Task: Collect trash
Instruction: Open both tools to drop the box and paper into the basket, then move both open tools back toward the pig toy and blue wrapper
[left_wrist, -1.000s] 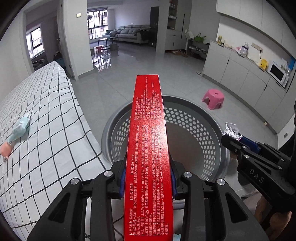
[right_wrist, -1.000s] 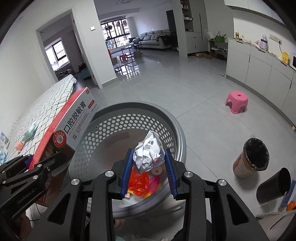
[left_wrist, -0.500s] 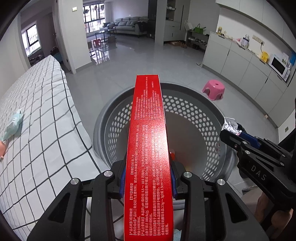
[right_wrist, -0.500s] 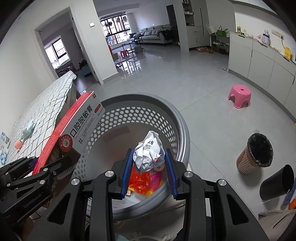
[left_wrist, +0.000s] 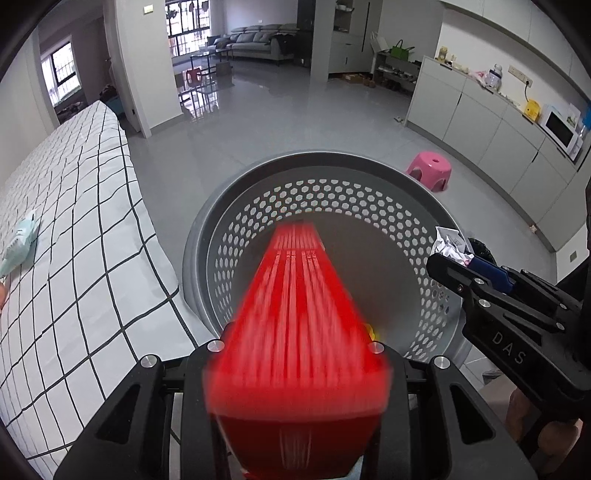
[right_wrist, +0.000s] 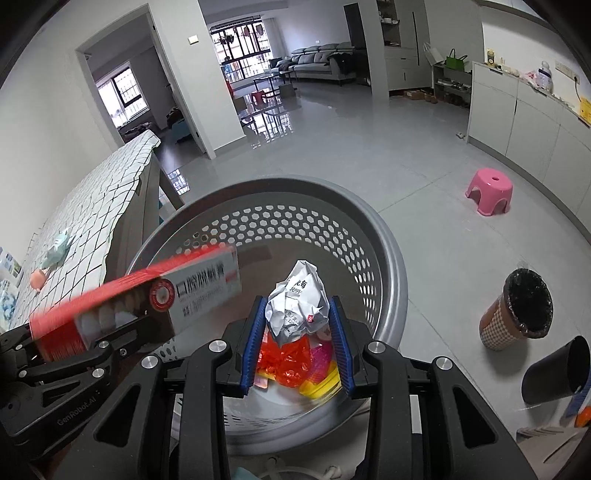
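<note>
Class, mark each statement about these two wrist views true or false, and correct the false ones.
1. The right gripper holds a crumpled paper wad. True.
2. The grey perforated basket is empty. False: coloured wrappers lie in it.
3. The red box at the left gripper points into the basket. True.
4. The pink stool stands on the checked cloth. False: it stands on the floor.
</note>
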